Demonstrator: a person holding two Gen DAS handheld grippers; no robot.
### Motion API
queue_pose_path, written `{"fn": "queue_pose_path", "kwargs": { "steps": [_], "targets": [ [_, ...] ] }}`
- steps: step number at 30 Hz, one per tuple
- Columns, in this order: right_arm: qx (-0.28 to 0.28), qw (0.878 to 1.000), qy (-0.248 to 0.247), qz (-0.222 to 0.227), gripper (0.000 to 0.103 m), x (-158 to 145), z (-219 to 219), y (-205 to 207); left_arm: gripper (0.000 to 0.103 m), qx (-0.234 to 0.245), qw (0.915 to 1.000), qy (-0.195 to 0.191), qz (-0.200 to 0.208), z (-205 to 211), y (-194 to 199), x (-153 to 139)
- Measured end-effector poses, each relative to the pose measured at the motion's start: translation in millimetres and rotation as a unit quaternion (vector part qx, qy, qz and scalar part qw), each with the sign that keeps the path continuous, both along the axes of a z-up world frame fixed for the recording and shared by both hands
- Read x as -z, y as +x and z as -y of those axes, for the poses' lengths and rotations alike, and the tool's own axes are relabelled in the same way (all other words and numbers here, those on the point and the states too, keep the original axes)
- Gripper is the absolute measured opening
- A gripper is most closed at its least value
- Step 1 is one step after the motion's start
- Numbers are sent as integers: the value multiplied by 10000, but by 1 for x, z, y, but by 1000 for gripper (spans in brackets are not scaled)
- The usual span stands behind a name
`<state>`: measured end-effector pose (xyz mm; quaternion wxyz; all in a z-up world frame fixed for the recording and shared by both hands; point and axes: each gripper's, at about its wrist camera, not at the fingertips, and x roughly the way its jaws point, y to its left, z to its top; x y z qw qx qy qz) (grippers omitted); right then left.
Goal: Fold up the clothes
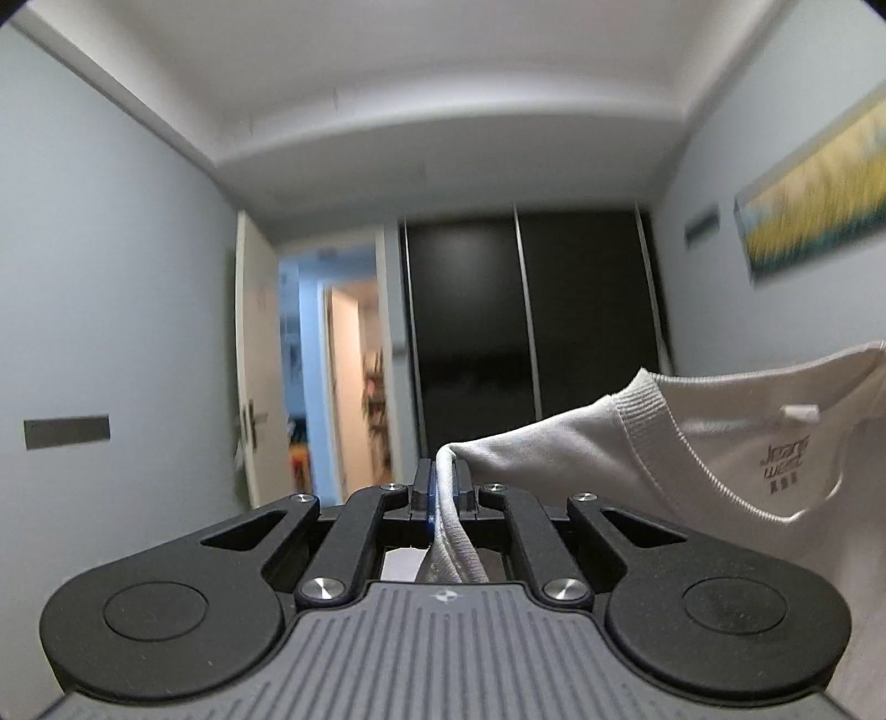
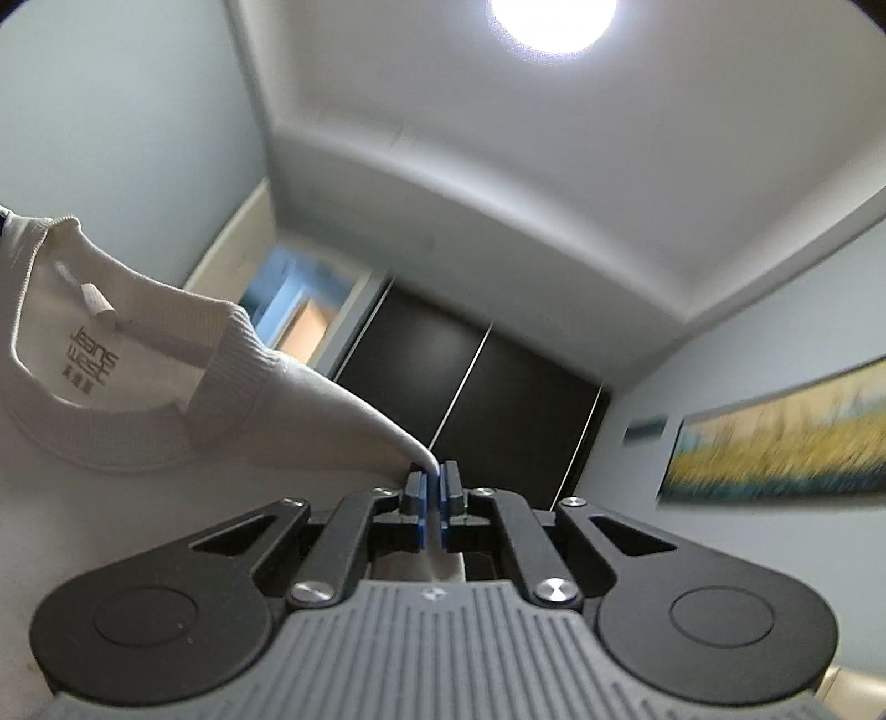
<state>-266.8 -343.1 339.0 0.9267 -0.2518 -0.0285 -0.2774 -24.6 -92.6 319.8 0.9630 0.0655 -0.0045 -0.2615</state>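
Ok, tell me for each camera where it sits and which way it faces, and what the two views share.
Left wrist: on the left gripper, looking level along its fingers at a dark wardrobe and an open door; its jaws pinch the white shirt.
Right wrist: on the right gripper, tilted up toward the ceiling lamp; its jaws pinch the white shirt.
Shared: shirt, collar label, wardrobe, yellow painting. No hand shows.
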Motion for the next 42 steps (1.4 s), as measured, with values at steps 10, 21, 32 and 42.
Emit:
{"fn": "queue_pose_path", "kwargs": {
  "steps": [10, 21, 32, 42],
  "targets": [
    [267, 9831, 879, -1581, 4, 126, 85, 170, 4, -370, 9866, 1201, -1037, 97, 150, 133],
    [430, 9500, 1336, -2791, 5, 280, 144, 308, 4, -472, 9489, 2084, -2321, 163, 253, 282],
    [602, 9147, 1930, -3499, 35, 364, 156, 351, 14, -189, 9218, 2234, -3163, 179, 274, 335],
    [365, 9212, 1691, -3486, 62, 330, 148, 309, 38, -42, 9210, 2229, -3195, 131, 218, 309]
  ]
}}
